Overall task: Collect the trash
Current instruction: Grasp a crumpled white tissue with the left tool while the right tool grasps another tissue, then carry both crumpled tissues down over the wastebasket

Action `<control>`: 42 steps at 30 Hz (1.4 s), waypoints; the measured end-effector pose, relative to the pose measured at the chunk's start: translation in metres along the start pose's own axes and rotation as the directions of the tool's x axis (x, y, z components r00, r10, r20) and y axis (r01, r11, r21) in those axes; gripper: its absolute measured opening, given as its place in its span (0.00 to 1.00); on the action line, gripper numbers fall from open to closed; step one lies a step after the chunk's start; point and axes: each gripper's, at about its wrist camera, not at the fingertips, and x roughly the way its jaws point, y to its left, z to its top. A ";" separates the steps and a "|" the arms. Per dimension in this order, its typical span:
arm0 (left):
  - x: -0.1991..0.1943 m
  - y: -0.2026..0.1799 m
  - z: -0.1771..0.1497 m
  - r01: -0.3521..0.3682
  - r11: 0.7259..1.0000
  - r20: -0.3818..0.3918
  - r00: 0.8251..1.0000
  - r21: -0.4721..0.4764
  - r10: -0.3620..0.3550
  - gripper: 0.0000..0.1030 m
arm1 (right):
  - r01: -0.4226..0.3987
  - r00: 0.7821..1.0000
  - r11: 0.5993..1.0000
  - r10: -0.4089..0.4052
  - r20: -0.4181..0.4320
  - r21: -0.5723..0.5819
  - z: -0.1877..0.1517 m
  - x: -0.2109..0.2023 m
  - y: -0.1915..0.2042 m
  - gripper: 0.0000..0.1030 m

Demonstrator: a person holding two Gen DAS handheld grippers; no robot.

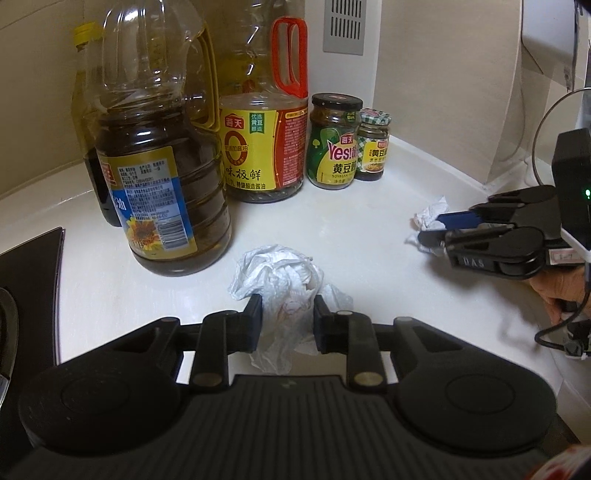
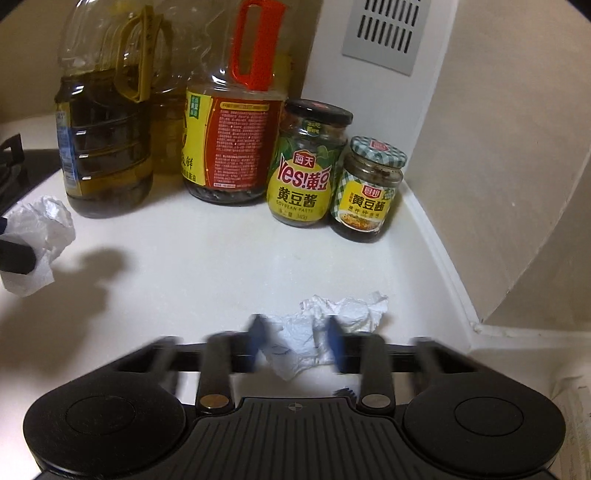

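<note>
L gripper (image 1: 287,318): black jaws nearly closed, pinching a crumpled white tissue (image 1: 284,295) between the pads; wad sits on the white countertop (image 1: 369,236) just in front of the oil jug.
R gripper (image 2: 297,341): blue-padded jaws drawn in on a second tissue wad (image 2: 325,328); fingers motion-blurred, paper bunched between them, low over the counter nr the right wall.
R gripper, seen from L cam (image 1: 430,230): enters from right edge, person's hand (image 1: 557,295) on the grip, tissue poking out past the tips.
L wad, seen from R cam (image 2: 37,240): at far left, a dark finger across it.
Stove (image 1: 29,280): black hob edge at left of counter.
Mid row: sunflower oil jug (image 1: 162,177), part full, yellow handle; soy sauce jug (image 1: 264,140) w/ orange-red handle beside it.
Back corner: soybean paste jar (image 2: 308,170), black lid; smaller jar (image 2: 369,188) w/ green-check lid touching its right side.
Wall: grey vent grille (image 2: 384,33) above jars.
</note>
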 end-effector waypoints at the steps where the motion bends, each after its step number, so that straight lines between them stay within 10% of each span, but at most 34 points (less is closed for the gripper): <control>1: 0.000 0.000 0.000 0.001 1.000 0.000 1.000 -0.001 -0.001 0.24 | -0.001 1.000 1.000 0.001 0.000 -0.001 0.000 -0.001 0.001 0.15; 4: -0.006 -0.006 -0.003 0.000 1.000 0.001 1.000 0.000 0.000 0.24 | 0.005 1.000 1.000 -0.005 0.024 0.002 -0.002 -0.010 0.002 0.02; 26: -0.086 -0.082 -0.050 -0.018 0.999 0.007 1.000 -0.044 0.018 0.24 | -0.195 0.978 0.973 0.182 0.105 0.126 -0.067 -0.156 -0.003 0.02; 42: -0.133 -0.115 -0.111 0.223 0.969 -0.032 0.975 0.103 -0.221 0.24 | -0.069 0.997 0.956 0.059 0.045 0.285 -0.145 -0.269 0.054 0.02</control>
